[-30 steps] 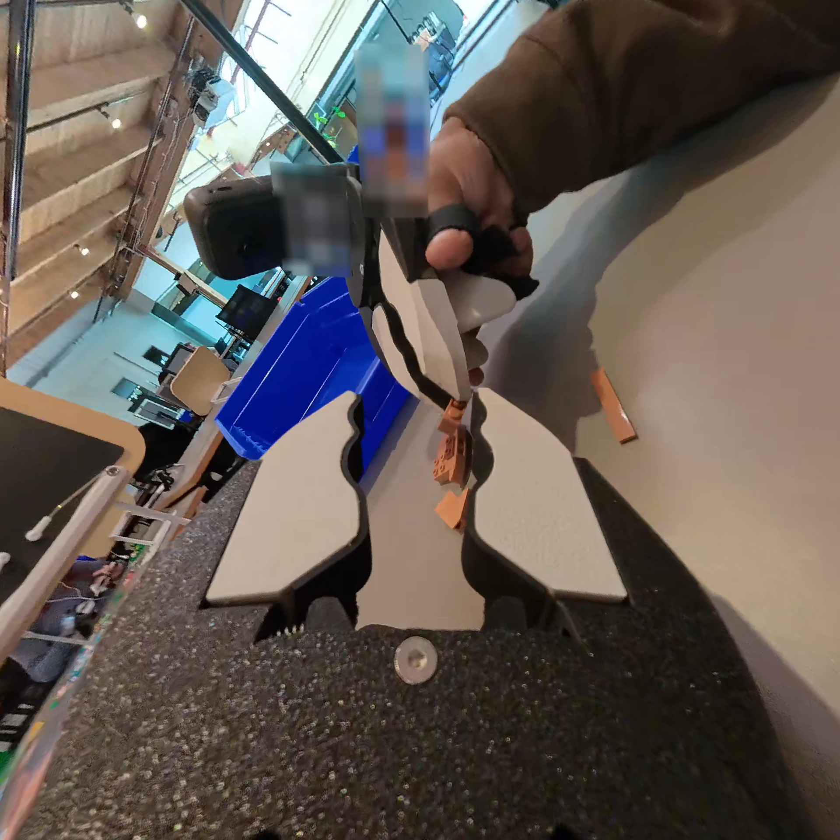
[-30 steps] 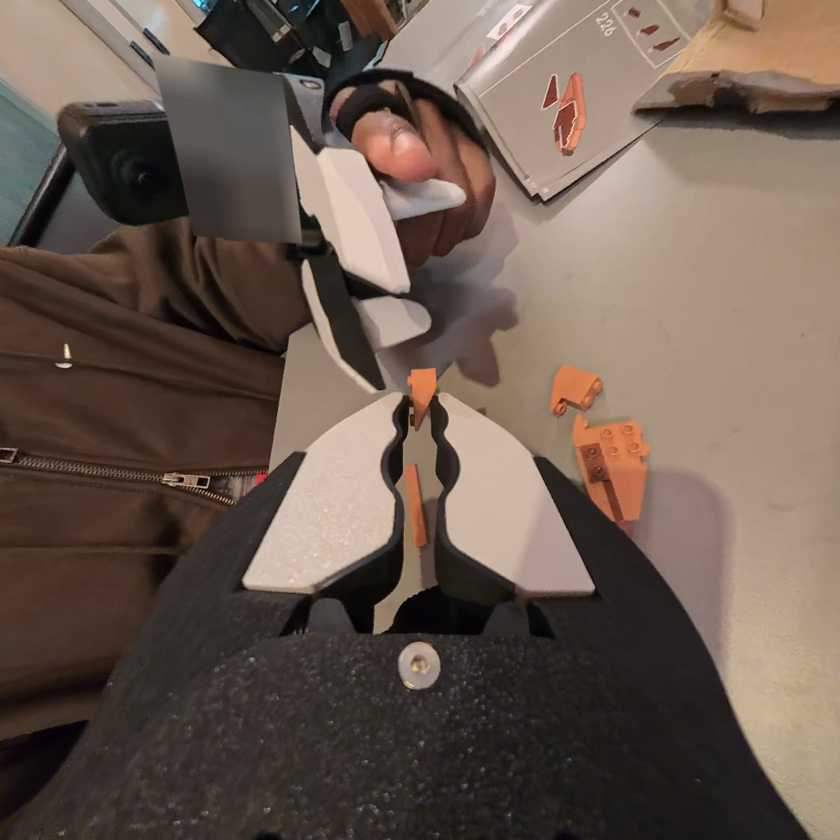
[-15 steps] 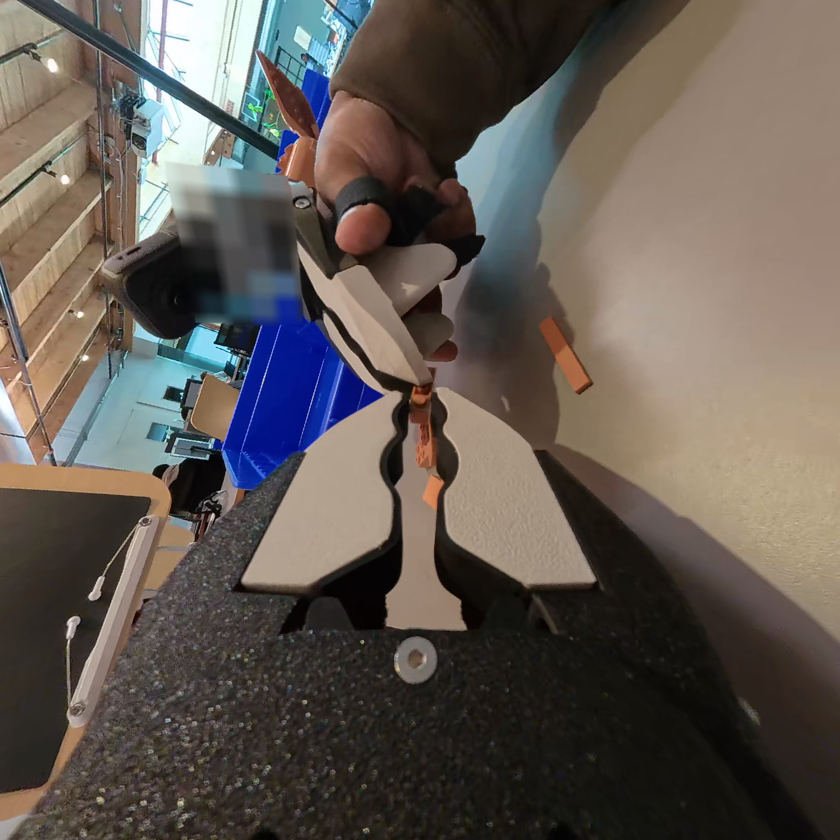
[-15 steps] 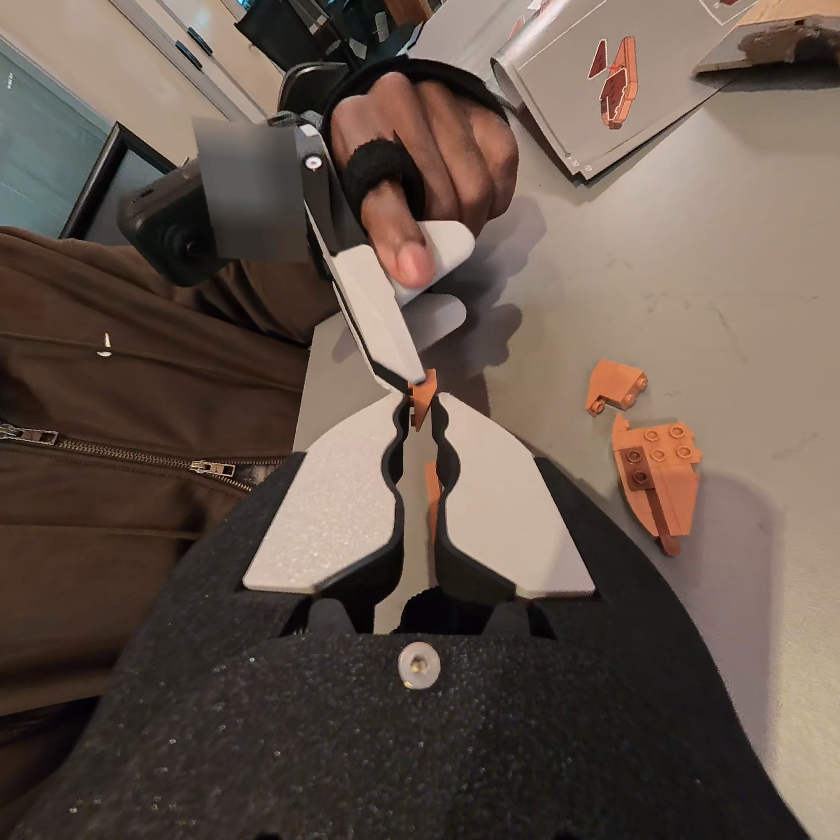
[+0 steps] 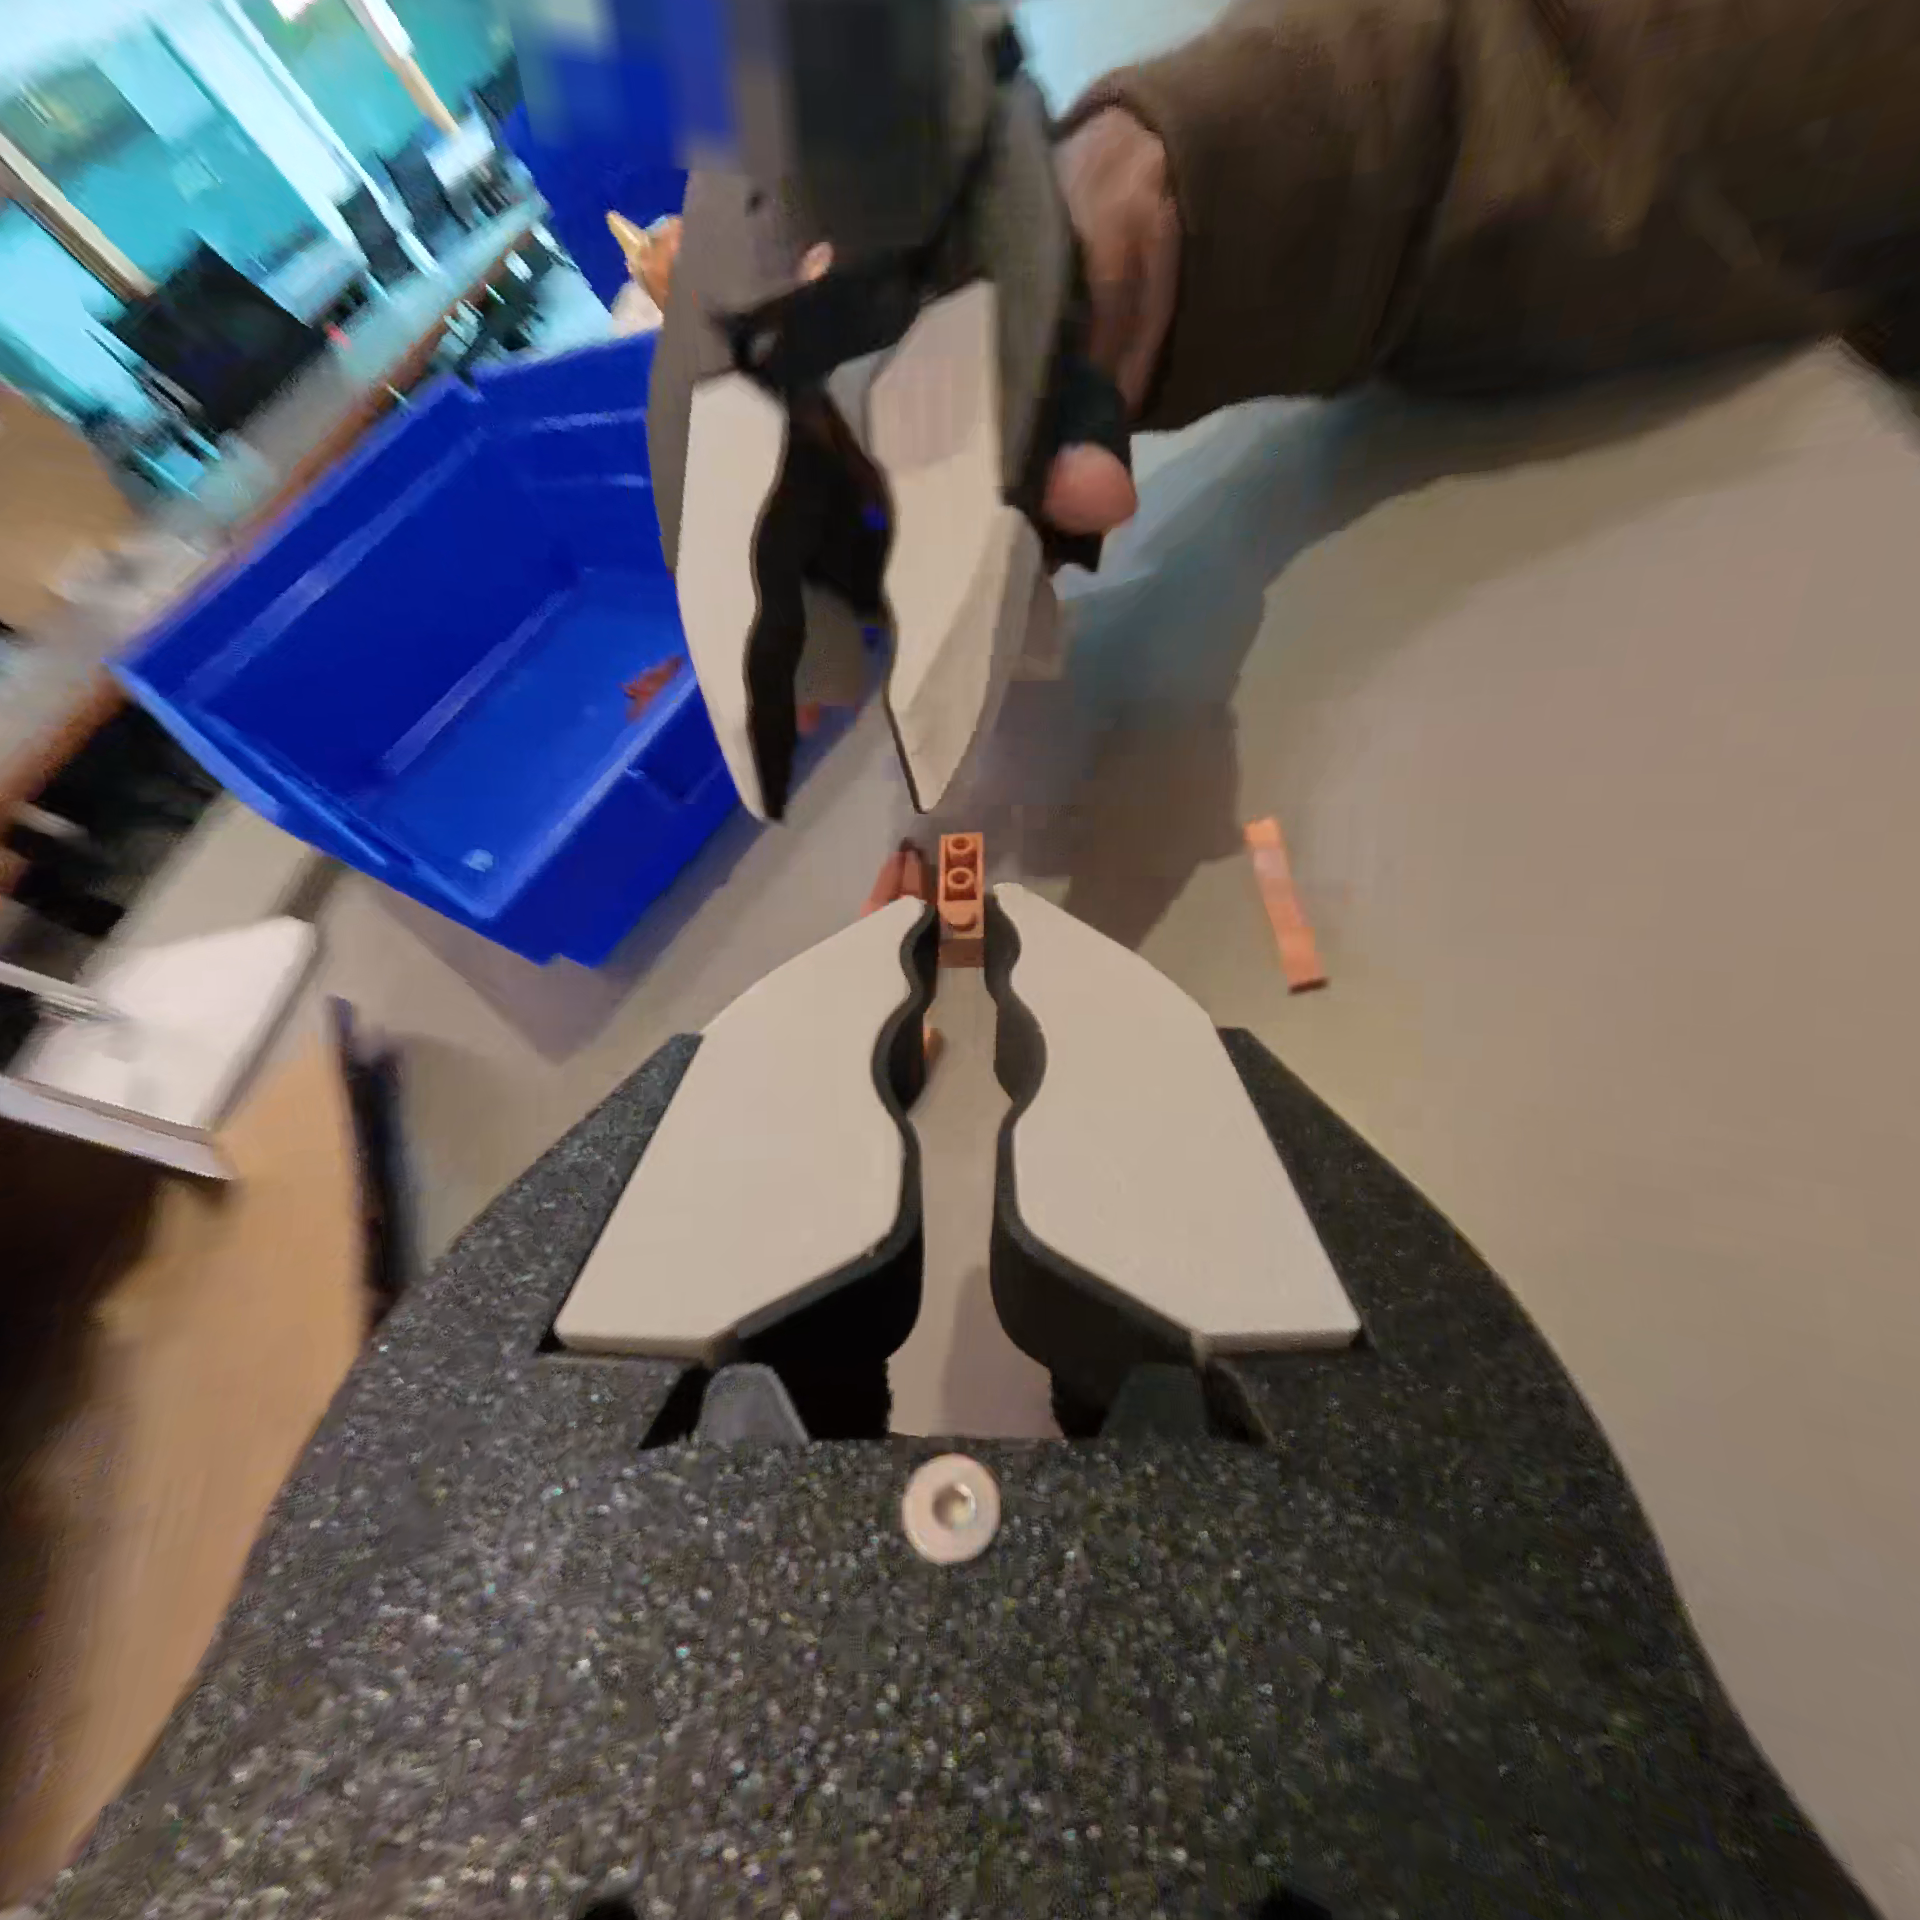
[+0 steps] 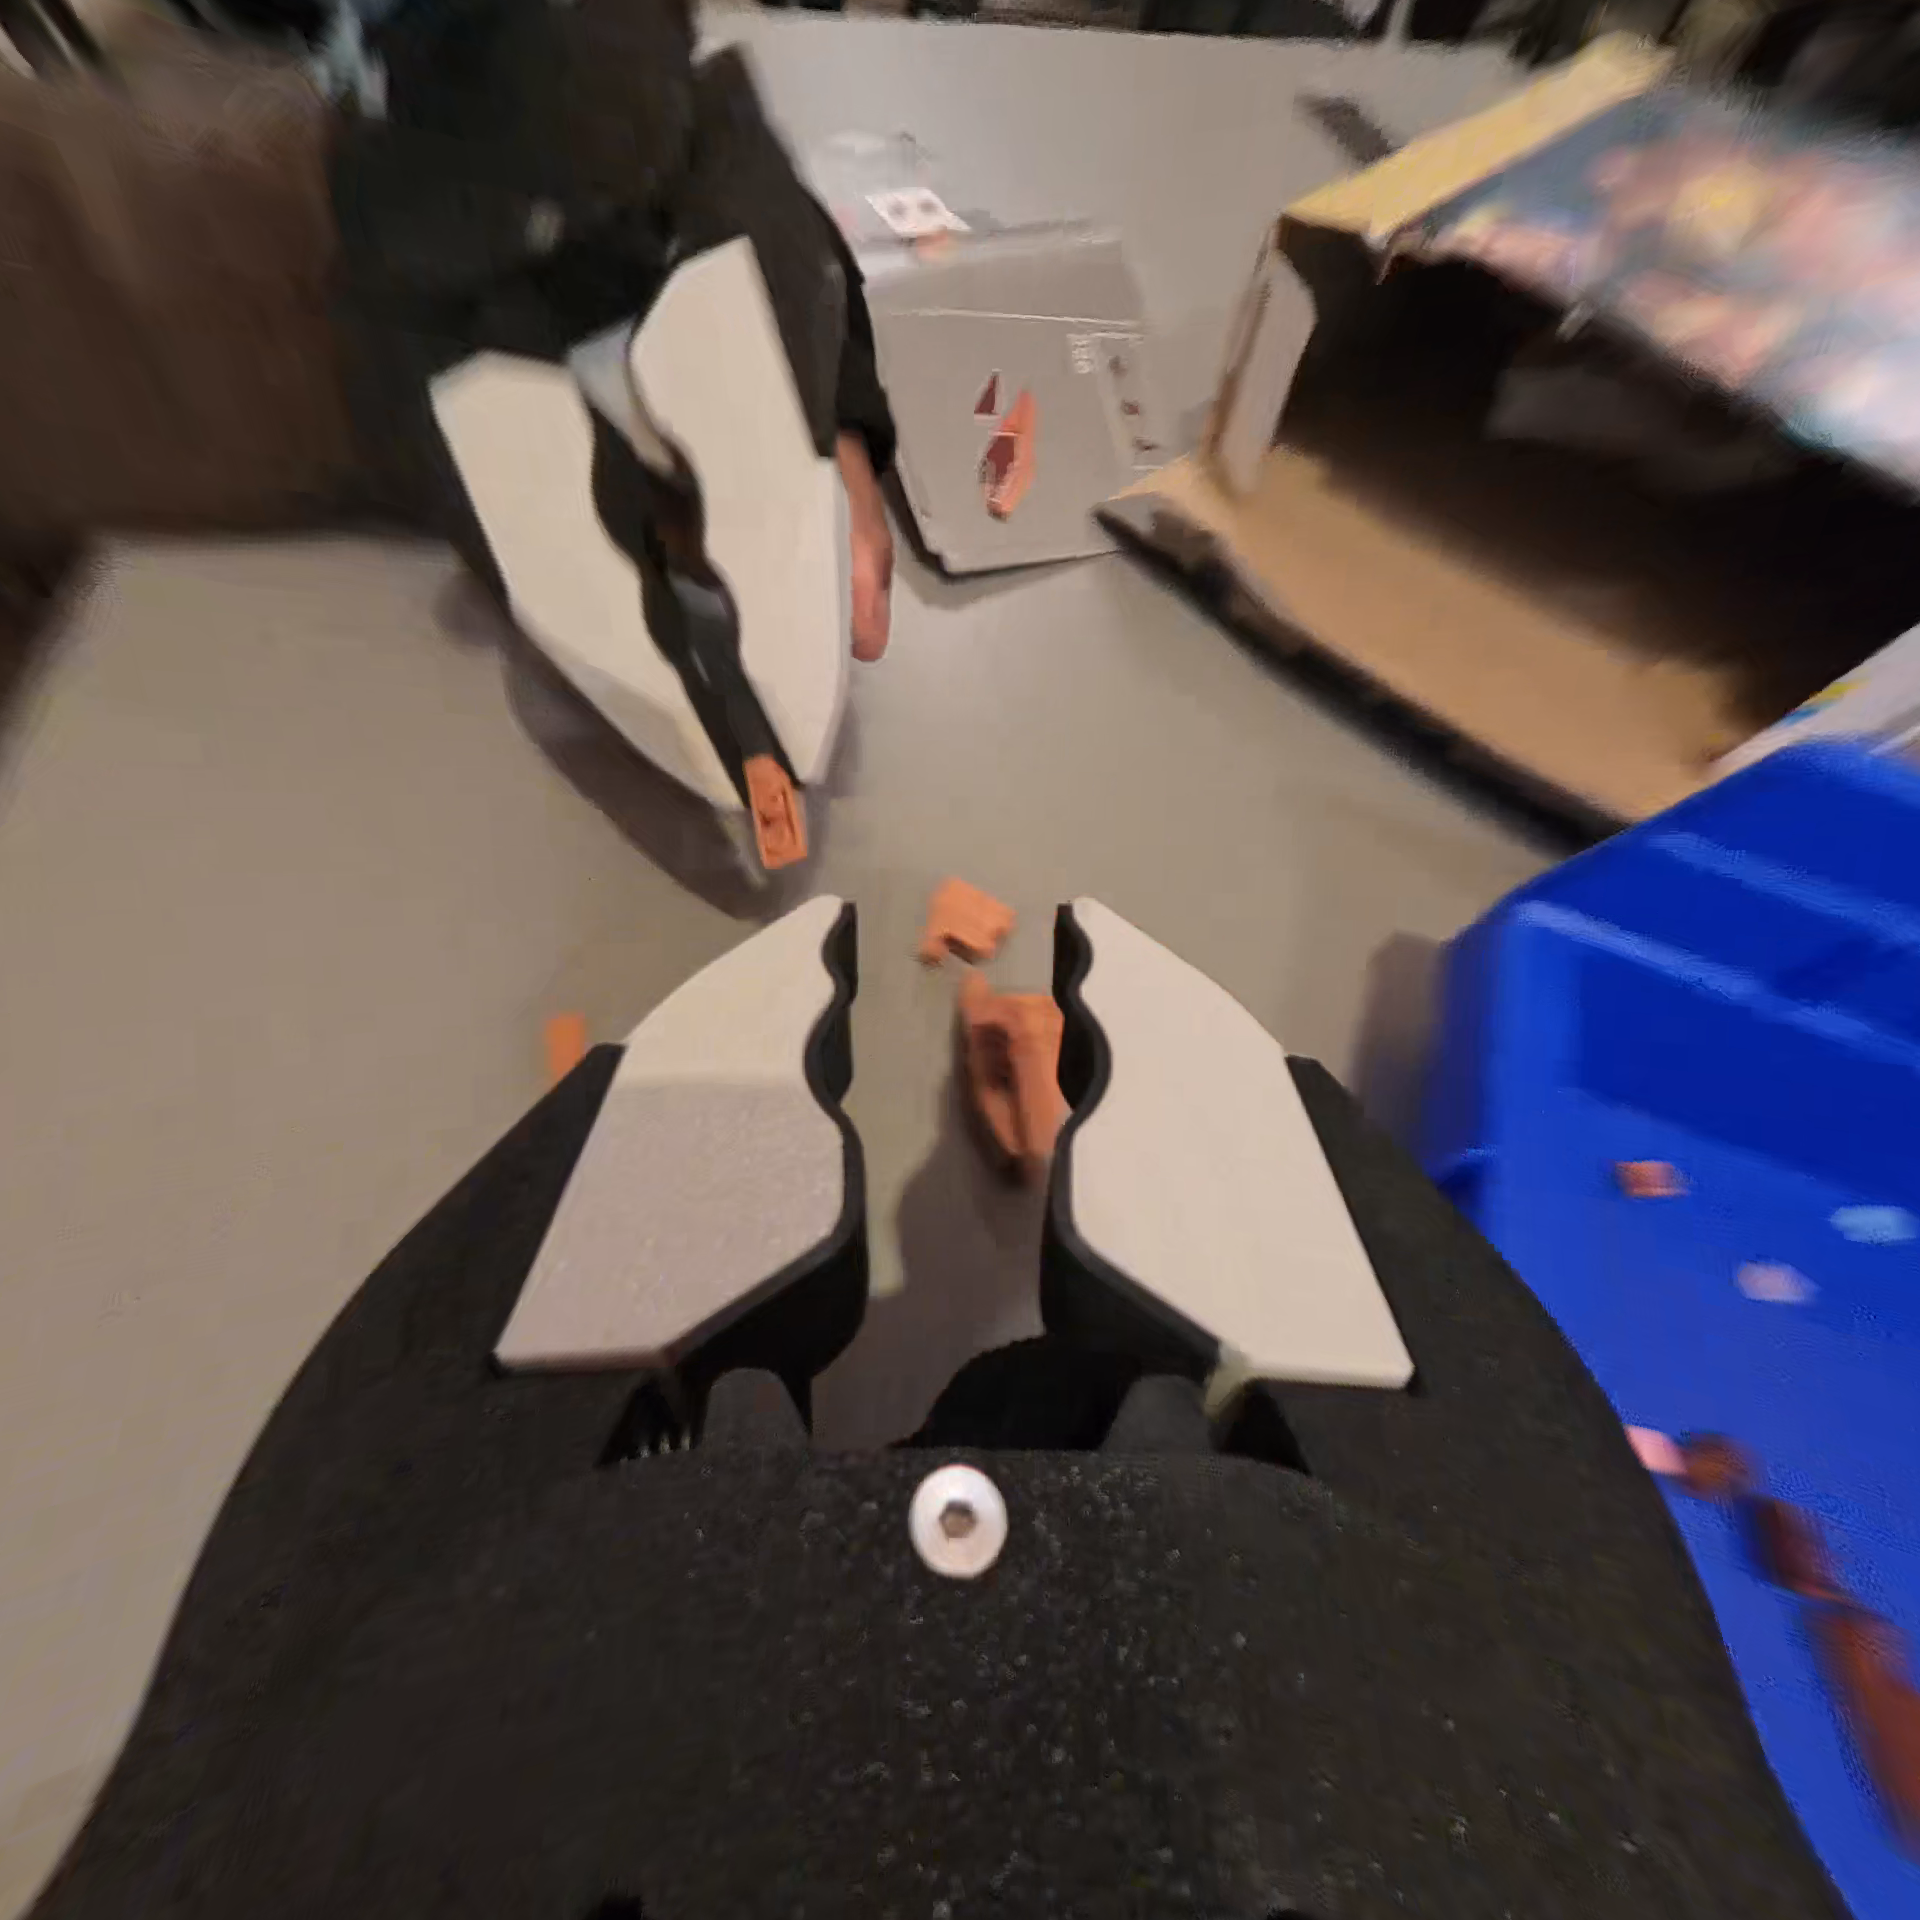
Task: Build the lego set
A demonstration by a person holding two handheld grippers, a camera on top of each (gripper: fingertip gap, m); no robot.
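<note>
Bricks first, in the left wrist view: the left hand-held gripper [image 5: 961, 920] pinches a small orange brick [image 5: 961, 894] at its very tips, both pads pressed on its sides, studs up. The right hand-held gripper [image 5: 847, 810] hangs just past it, jaws spread, with nothing between them. A flat orange strip [image 5: 1286, 902] lies on the grey desk [image 5: 1558, 831] to the right. A blue bin [image 5: 436, 665] sits at the desk's left side.

Next, the right wrist view: the right hand-held gripper [image 6: 954, 920] is spread wide over a small orange piece [image 6: 964, 920] and a bigger orange build [image 6: 1008, 1070], touching neither. The left hand-held gripper [image 6: 774, 805] shows the brick [image 6: 777, 821] poking out of its tips. A cardboard box [image 6: 1455, 540] and a booklet [image 6: 1008, 416] lie near the far edge.

I think a good hold means a steady squeeze, since only the brick's end is caught.
</note>
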